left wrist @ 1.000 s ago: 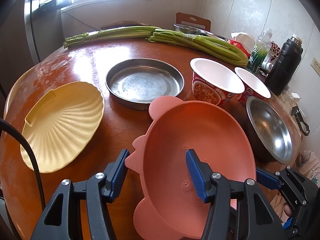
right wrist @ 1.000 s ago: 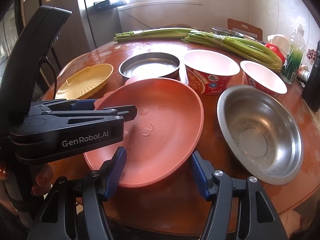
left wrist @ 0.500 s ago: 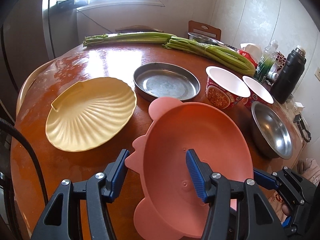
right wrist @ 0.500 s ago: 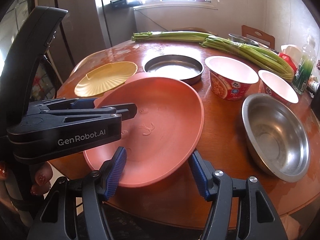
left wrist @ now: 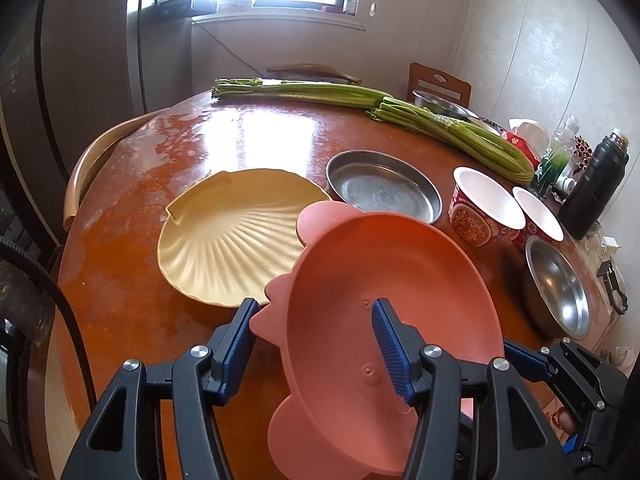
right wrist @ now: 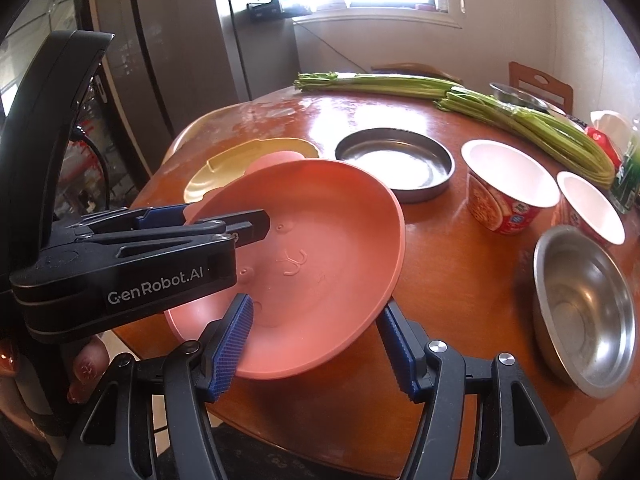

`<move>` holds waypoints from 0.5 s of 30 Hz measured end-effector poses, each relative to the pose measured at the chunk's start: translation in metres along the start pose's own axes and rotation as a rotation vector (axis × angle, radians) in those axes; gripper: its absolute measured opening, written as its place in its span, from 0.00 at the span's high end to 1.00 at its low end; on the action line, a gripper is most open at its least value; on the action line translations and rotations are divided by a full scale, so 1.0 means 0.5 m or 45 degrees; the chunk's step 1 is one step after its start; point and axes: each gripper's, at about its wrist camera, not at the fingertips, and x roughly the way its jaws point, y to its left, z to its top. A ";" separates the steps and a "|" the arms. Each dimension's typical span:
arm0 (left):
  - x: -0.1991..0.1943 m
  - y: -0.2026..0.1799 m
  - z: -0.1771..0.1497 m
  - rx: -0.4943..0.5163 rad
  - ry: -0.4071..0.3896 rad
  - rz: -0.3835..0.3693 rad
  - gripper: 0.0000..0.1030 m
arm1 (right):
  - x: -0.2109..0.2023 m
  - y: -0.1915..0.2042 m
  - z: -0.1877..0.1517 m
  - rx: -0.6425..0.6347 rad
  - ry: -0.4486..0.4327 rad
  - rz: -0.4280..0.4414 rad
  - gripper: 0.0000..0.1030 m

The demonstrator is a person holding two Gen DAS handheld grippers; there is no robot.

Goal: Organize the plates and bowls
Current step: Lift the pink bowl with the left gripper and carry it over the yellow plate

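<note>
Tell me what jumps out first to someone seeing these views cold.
The salmon-pink plastic plate with scalloped ears dominates the foreground, held above the wooden round table by the left gripper and the right gripper on opposite rims. Beyond it lie the pale yellow shell-shaped plate and the round steel pan.

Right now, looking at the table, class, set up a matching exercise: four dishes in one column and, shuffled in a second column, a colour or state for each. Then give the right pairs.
Column 1
1. shell-shaped plate
2. animal-face plate
3. flat steel pan
4. larger noodle cup

Column 2
A. red outside, white inside
B. pale yellow, ribbed
C. salmon pink, gripped on two sides above the table
D. silver, empty, beside the shell plate

Pairs: 1-B, 2-C, 3-D, 4-A
</note>
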 end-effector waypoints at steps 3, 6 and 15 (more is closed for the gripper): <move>-0.005 0.021 0.009 -0.020 -0.007 0.014 0.44 | 0.010 0.016 0.017 -0.011 -0.003 0.016 0.36; -0.009 0.038 0.018 -0.029 -0.008 0.037 0.44 | 0.022 0.026 0.035 -0.017 -0.007 0.033 0.36; -0.015 0.079 0.049 -0.038 -0.004 0.097 0.44 | 0.055 0.050 0.081 -0.037 0.002 0.080 0.36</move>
